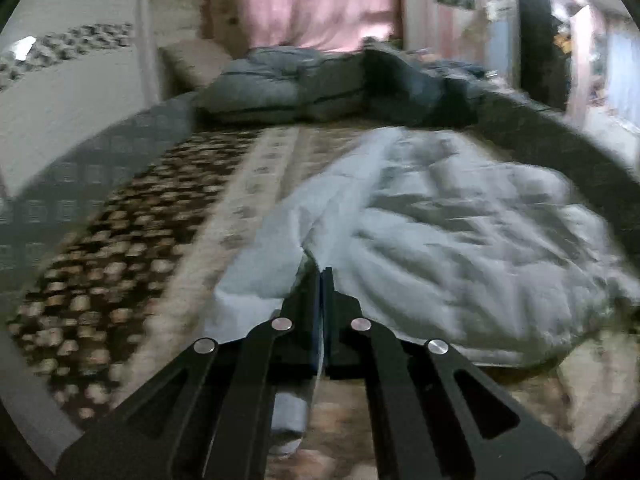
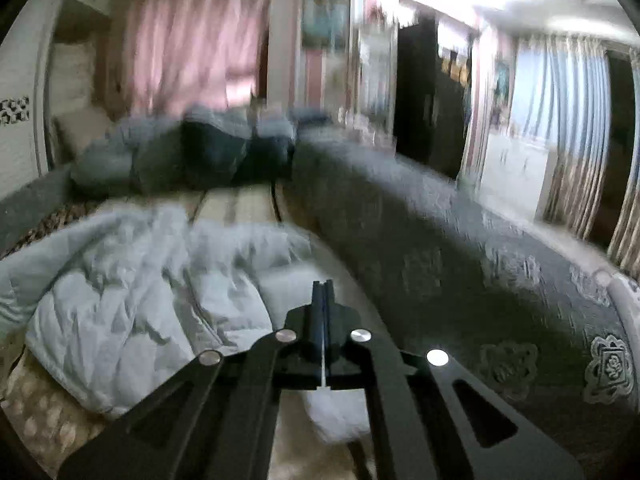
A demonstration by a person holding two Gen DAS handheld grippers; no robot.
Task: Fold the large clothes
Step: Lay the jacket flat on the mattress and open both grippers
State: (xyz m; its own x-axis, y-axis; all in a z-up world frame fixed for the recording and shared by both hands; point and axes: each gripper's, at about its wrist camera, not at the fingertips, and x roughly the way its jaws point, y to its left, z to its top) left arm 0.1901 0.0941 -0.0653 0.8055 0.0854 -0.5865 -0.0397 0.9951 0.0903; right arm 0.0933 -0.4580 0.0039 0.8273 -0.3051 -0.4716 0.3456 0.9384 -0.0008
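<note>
A large pale blue-white garment (image 1: 452,232) lies crumpled on the patterned bedspread (image 1: 120,248). My left gripper (image 1: 322,276) is shut on the near left edge of the garment, and a strip of the cloth hangs down between and below its fingers. In the right wrist view the same garment (image 2: 132,312) spreads to the left. My right gripper (image 2: 322,286) is shut on its near right edge, with a white fold of cloth hanging under the jaws. Both views are blurred by motion.
Grey-blue pillows (image 1: 280,88) and a dark bundle (image 1: 424,92) lie at the head of the bed. A pink curtain (image 2: 180,40) hangs behind them. A dark grey patterned border (image 2: 460,272) runs along the bed's right side. A dark wardrobe (image 2: 432,104) stands beyond.
</note>
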